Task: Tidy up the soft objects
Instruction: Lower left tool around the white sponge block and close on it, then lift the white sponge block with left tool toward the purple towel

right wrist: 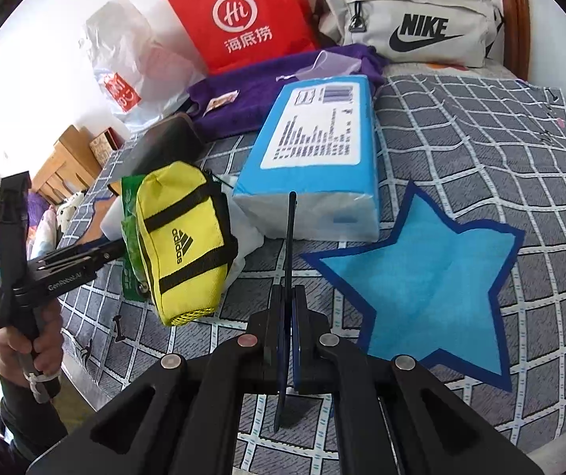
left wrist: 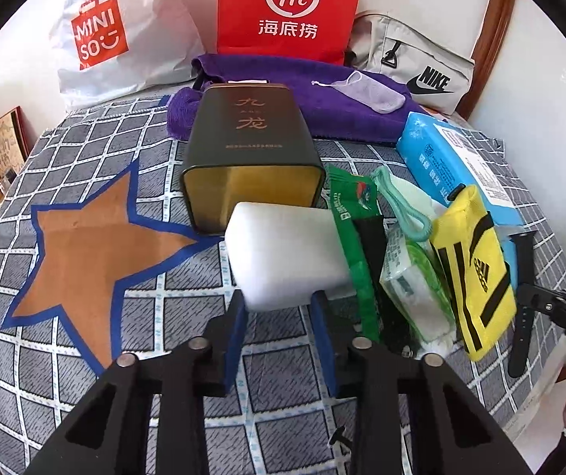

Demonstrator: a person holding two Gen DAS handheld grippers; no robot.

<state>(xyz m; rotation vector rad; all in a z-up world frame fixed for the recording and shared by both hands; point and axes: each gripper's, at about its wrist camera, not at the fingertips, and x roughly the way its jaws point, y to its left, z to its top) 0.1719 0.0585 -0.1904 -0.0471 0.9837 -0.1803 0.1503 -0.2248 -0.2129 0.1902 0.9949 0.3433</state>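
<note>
Your left tool (left wrist: pixel 279 308) pinches the near end of a white foam block (left wrist: pixel 283 253), one blue pad on each side of it. The block's far end sits at the open mouth of a dark tin (left wrist: pixel 251 150) that lies on its side on the bed (left wrist: pixel 84 376), gold lining facing you. The tin rests partly on a purple towel (left wrist: pixel 342 111) behind it.

Just right of the block lies a huddle of soft things: a green packet (left wrist: pixel 352 237), a tissue pack (left wrist: pixel 413 289) with a teal loop (left wrist: pixel 405 206) on top, and a yellow pouch (left wrist: pixel 473 269) leaning against them. A blue tissue pack (left wrist: pixel 449 158) lies beyond the pouch, and a black strap (left wrist: pixel 522 304) runs along the pouch's right side.

Your right tool (right wrist: pixel 291 301) has its pads pressed together on a thin dark strap (right wrist: pixel 290 253), seen edge-on and standing up between them. Ahead of it sits the blue tissue pack (right wrist: pixel 322 150), label up, with the yellow pouch (right wrist: pixel 183 237) to its left. A blue star (right wrist: pixel 433 277) on the cover lies to the right.

At the head of the bed stand a red bag (left wrist: pixel 290 8), a white bag (left wrist: pixel 124 27) and a grey Nike bag (left wrist: pixel 413 59).
</note>
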